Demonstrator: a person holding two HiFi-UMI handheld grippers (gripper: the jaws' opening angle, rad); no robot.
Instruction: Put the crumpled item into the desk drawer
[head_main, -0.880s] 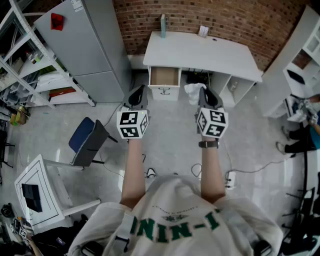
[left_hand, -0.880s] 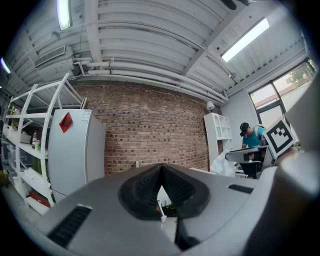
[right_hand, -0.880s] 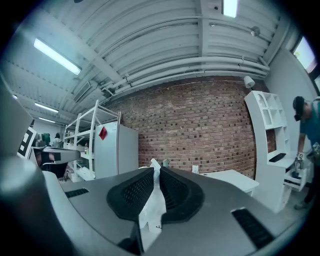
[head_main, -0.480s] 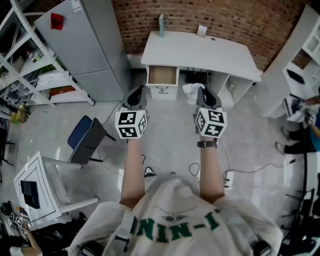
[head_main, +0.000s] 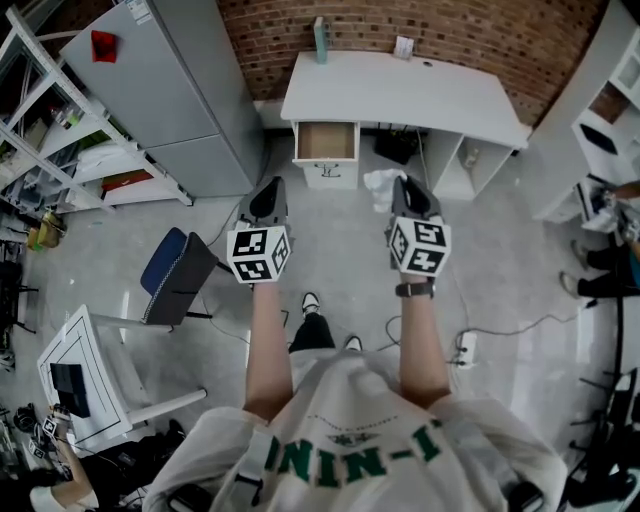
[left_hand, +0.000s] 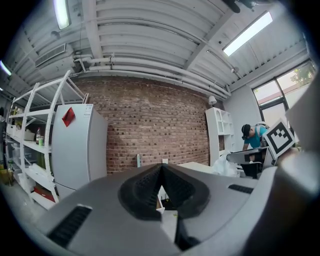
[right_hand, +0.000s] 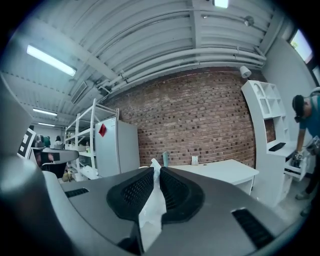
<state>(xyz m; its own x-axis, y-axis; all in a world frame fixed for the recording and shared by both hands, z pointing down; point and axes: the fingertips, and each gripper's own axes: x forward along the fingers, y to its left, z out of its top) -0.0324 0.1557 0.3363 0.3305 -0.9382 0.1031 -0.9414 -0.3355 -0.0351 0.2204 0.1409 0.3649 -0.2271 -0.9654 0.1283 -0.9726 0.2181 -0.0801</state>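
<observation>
Right gripper (right_hand: 156, 171) around crumpled paper (right_hand: 151, 212)

Shirt (head_main: 352, 405) green txt, partial: "NIN-I".

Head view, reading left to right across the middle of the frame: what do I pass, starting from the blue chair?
Blue-seated chair → left gripper → open light-wood drawer of the white desk → crumpled white item, pinched in the right gripper → tall white shelf unit at the right edge.

White desk (head_main: 400, 95) — teal bottle (head_main: 320, 40), card (head_main: 404, 47)
</observation>
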